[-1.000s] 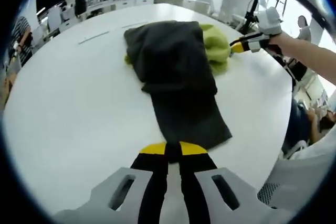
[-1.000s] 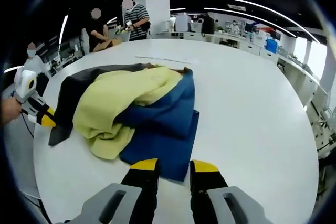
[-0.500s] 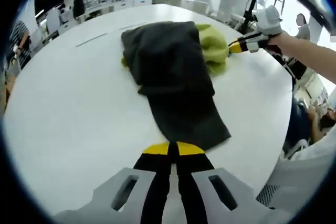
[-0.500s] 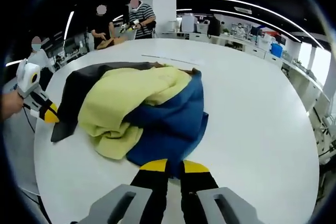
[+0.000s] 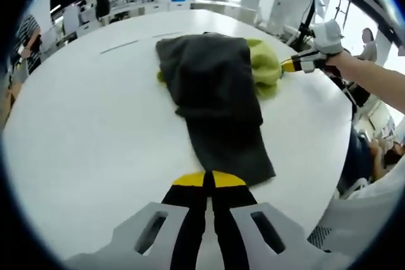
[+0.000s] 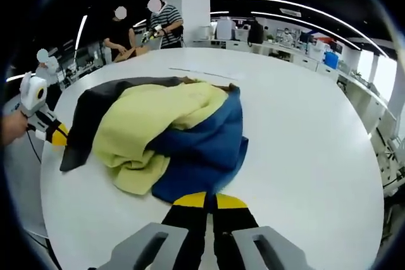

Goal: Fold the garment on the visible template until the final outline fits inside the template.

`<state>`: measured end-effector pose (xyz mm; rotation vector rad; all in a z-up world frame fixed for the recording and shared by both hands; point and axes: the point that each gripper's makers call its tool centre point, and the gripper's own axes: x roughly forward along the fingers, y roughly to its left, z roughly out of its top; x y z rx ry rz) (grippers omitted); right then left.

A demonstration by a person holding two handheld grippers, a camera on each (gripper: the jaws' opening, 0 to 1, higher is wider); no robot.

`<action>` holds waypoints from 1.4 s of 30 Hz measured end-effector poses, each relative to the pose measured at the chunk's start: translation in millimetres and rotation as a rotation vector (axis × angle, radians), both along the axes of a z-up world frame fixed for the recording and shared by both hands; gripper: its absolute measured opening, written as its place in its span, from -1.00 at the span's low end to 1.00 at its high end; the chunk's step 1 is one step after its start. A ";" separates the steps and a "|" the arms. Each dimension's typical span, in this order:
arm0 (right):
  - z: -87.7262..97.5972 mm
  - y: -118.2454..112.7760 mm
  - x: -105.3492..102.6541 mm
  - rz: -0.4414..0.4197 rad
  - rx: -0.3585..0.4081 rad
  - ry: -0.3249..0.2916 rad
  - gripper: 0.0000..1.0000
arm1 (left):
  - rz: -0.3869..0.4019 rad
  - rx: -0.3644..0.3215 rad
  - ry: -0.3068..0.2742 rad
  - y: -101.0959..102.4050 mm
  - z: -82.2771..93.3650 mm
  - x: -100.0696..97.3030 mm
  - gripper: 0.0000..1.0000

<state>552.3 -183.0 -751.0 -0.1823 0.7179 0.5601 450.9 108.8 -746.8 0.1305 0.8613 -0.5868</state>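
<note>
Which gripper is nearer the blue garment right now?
Right. The right gripper is shut on the blue garment at its near edge; the left gripper sits across the pile, by the dark garment.

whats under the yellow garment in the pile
In the right gripper view the yellow garment lies over a blue garment and a dark grey garment. Anything beneath the pile's middle is covered.

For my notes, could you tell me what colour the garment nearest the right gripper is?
Blue garment, clearest in the right gripper view.
</note>
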 end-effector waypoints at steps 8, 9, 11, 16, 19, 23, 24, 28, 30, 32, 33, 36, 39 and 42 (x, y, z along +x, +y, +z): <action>11.1 -16.4 5.5 -0.026 0.012 -0.015 -1.00 | 0.056 0.011 -0.029 26.4 11.6 14.4 -1.00; 11.7 -20.7 6.4 -0.032 0.010 -0.016 -1.00 | 0.063 0.015 -0.032 29.9 12.3 16.0 -1.00; 13.1 -27.0 7.5 -0.042 0.008 -0.017 -1.00 | 0.076 0.025 -0.037 39.0 14.0 20.2 -1.00; 16.1 -41.0 12.0 -0.052 -0.017 -0.021 -1.00 | 0.116 0.059 -0.057 66.3 21.0 33.2 -1.00; 19.7 -51.5 16.0 -0.062 -0.033 -0.027 -1.00 | 0.143 0.078 -0.063 82.2 23.4 39.8 -1.00; 21.8 -64.2 20.3 -0.075 -0.054 -0.030 -1.00 | 0.178 0.103 -0.069 104.0 25.6 47.7 -1.00; 22.1 -66.7 21.0 -0.076 -0.058 -0.030 -1.00 | 0.181 0.105 -0.070 105.8 25.7 48.4 -1.00; 22.9 -78.9 24.1 -0.084 -0.081 -0.029 -1.00 | 0.212 0.129 -0.072 126.5 28.7 54.4 -1.00; 24.2 -86.4 25.9 -0.088 -0.098 -0.031 -1.00 | 0.230 0.145 -0.074 137.4 29.8 58.1 -1.00; 25.5 -94.2 27.8 -0.092 -0.111 -0.032 -1.00 | 0.247 0.155 -0.075 147.8 31.5 62.5 -1.00; 26.0 -96.8 28.5 -0.094 -0.115 -0.032 -1.00 | 0.254 0.164 -0.077 152.5 33.2 64.1 -1.00; 27.6 -109.8 31.7 -0.105 -0.138 -0.033 -1.00 | 0.262 0.190 -0.082 164.4 36.1 70.7 -1.00; 28.1 -119.8 34.0 -0.116 -0.154 -0.032 -1.00 | 0.274 0.205 -0.088 174.0 39.9 77.4 -1.00; 27.3 -130.6 35.7 -0.123 -0.176 -0.026 -1.00 | 0.288 0.217 -0.093 180.5 43.1 82.5 -1.00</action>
